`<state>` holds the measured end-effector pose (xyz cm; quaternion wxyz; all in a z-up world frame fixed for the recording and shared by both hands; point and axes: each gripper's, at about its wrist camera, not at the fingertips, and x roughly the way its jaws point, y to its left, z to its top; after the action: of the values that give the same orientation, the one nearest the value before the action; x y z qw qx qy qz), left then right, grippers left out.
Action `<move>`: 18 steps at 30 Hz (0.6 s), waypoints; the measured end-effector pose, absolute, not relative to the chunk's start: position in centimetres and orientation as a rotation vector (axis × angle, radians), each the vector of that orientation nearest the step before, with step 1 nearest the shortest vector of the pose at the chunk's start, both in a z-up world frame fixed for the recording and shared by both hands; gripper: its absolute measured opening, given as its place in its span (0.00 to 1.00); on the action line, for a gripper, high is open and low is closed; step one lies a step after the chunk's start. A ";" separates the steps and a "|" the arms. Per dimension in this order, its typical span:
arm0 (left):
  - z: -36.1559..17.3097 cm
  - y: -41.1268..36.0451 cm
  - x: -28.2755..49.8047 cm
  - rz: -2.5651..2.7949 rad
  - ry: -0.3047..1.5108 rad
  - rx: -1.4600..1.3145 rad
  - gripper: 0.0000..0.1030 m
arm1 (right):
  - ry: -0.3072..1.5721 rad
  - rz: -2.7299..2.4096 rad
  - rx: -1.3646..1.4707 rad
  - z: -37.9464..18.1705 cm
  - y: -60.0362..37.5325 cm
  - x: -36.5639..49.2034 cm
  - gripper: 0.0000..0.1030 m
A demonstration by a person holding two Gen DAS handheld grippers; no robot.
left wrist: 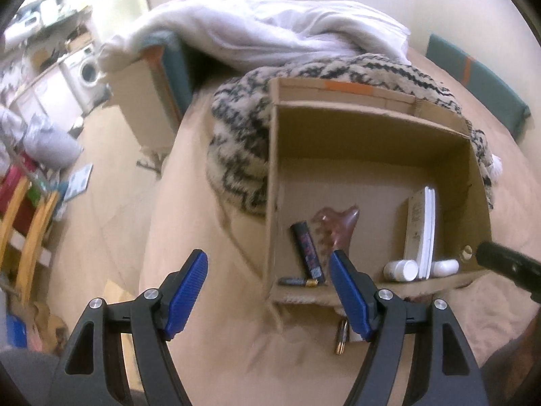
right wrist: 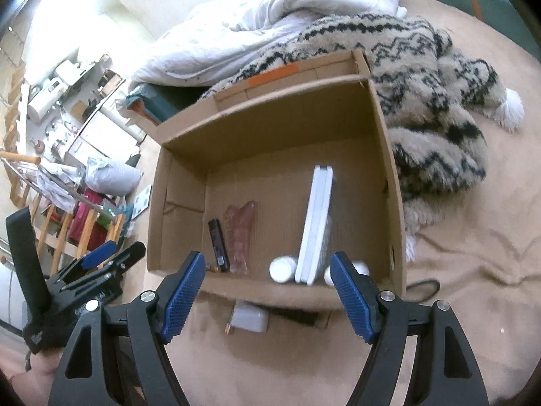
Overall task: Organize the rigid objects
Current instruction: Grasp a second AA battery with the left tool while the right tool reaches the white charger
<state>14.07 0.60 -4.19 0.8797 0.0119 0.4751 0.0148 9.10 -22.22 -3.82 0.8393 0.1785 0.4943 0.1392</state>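
Note:
An open cardboard box sits on a beige bedcover. On its floor lie a black lighter, a pink hair claw, a battery, an upright white flat pack and two white bottles. My left gripper hovers open over the box's near left corner, holding nothing. A small metal cylinder lies outside, by the front wall. My right gripper is open and empty above the front wall of the box. A translucent white container lies below it, outside. The left gripper shows at the left.
A shaggy black-and-cream throw and a white duvet crowd the box's back and right side. The bed edge drops at the left to a cluttered floor with a wooden rack. A black cable lies right of the box.

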 end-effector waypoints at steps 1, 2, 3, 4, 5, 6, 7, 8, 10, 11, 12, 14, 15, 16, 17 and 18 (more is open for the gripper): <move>-4.4 0.9 13.9 0.036 0.999 0.018 0.70 | 1.052 0.294 0.379 -4.0 -22.2 8.7 0.78; -4.6 1.1 13.7 0.043 1.010 0.010 0.70 | 1.058 0.294 0.380 -4.1 -22.3 8.4 0.78; -4.9 1.5 13.4 0.052 1.024 -0.002 0.70 | 1.063 0.295 0.381 -4.2 -22.3 8.1 0.78; -5.1 1.7 13.2 0.056 1.034 -0.015 0.70 | 1.068 0.295 0.382 -4.3 -22.3 7.8 0.78; -5.4 2.1 13.0 0.064 1.051 -0.038 0.70 | 1.075 0.292 0.383 -4.4 -22.2 7.6 0.78; -5.7 2.3 12.9 0.071 1.062 -0.050 0.70 | 1.083 0.288 0.383 -4.6 -22.2 7.4 0.78; -5.9 2.5 12.8 0.080 1.072 -0.056 0.70 | 1.097 0.280 0.380 -4.9 -22.2 7.2 0.78; -6.2 2.7 12.8 0.099 1.085 -0.056 0.70 | 1.113 0.267 0.372 -5.2 -22.1 7.2 0.78; -6.5 3.0 12.7 0.125 1.097 -0.051 0.70 | 1.150 0.247 0.375 -6.0 -22.1 7.1 0.78; -6.6 3.1 12.7 0.130 1.099 -0.052 0.70 | 1.166 0.241 0.382 -6.4 -22.1 7.1 0.78; -6.7 3.3 12.7 0.136 1.106 -0.059 0.70 | 1.182 0.236 0.389 -6.8 -22.1 7.2 0.78; -7.1 3.3 12.9 0.131 1.123 -0.071 0.70 | 1.205 0.229 0.402 -7.3 -22.2 7.3 0.78; -7.4 3.2 13.0 0.122 1.135 -0.077 0.70 | 1.215 0.226 0.410 -7.6 -22.3 7.3 0.78; -7.6 3.1 13.0 0.115 1.145 -0.078 0.70 | 1.223 0.222 0.420 -7.9 -22.4 7.3 0.78; -7.9 2.8 13.1 0.105 1.154 -0.073 0.70 | 1.229 0.218 0.431 -8.0 -22.6 7.3 0.78; -8.1 2.5 13.1 0.092 1.164 -0.066 0.70 | 1.236 0.213 0.443 -8.2 -22.8 7.3 0.78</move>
<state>13.12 2.54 -8.12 0.8338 -0.0310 0.5495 0.0436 7.31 -22.76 -8.17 0.7870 0.2054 0.5733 0.0989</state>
